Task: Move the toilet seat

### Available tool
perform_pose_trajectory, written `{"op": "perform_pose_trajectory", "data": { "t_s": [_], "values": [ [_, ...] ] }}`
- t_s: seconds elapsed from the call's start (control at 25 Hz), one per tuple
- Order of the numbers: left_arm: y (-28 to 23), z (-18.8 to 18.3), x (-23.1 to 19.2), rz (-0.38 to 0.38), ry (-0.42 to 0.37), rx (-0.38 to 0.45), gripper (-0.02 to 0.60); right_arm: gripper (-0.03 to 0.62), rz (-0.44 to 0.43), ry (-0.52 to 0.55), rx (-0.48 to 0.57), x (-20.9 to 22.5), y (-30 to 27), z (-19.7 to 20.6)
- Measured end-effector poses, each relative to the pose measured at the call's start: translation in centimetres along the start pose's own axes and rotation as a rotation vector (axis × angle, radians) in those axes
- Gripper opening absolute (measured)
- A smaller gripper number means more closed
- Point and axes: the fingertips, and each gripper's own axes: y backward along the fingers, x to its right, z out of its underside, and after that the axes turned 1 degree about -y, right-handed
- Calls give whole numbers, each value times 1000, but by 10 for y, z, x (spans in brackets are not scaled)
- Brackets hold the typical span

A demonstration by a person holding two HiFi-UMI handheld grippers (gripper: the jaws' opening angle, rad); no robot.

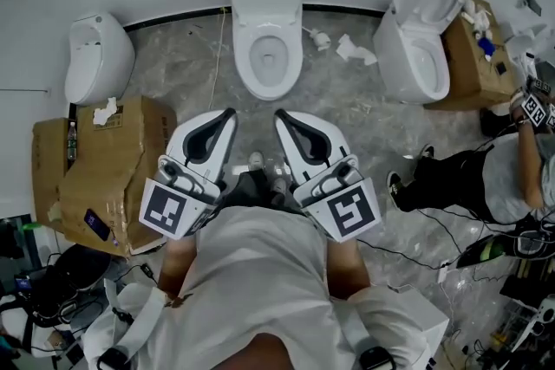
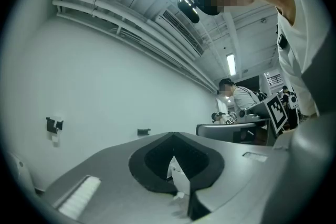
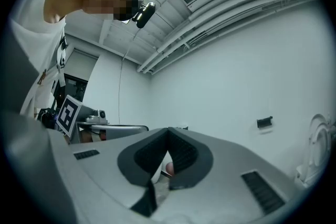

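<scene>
A white toilet (image 1: 267, 30) stands against the far wall in the head view, its seat (image 1: 290, 55) lying as a ring around the open bowl. My left gripper (image 1: 228, 113) and right gripper (image 1: 281, 114) are side by side in front of my body. Both point toward the toilet and stop short of it by a stretch of floor. Both are shut with nothing between the jaws. In the left gripper view the left gripper (image 2: 174, 135) shows only the bare wall ahead. In the right gripper view the right gripper (image 3: 168, 130) shows the same. The toilet is in neither of these two views.
A second white fixture (image 1: 98, 56) stands at the left wall, with cardboard boxes (image 1: 108, 169) beside it. Another toilet (image 1: 418, 39) with a raised lid and a box (image 1: 473, 61) stand at the right. A crouching person (image 1: 486, 178), cables and paper scraps (image 1: 355, 50) occupy the floor at the right.
</scene>
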Motion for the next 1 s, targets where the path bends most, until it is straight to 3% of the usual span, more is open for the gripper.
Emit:
{"op": "perform_pose_trajectory", "data": {
  "t_s": [0.44, 1.0],
  "values": [
    [-35, 15, -76, 31, 23, -1, 0, 2, 23, 23, -35, 32, -77, 14],
    [-77, 27, -129, 71, 64, -11, 0, 2, 58, 34, -67, 69, -131, 20]
  ]
}}
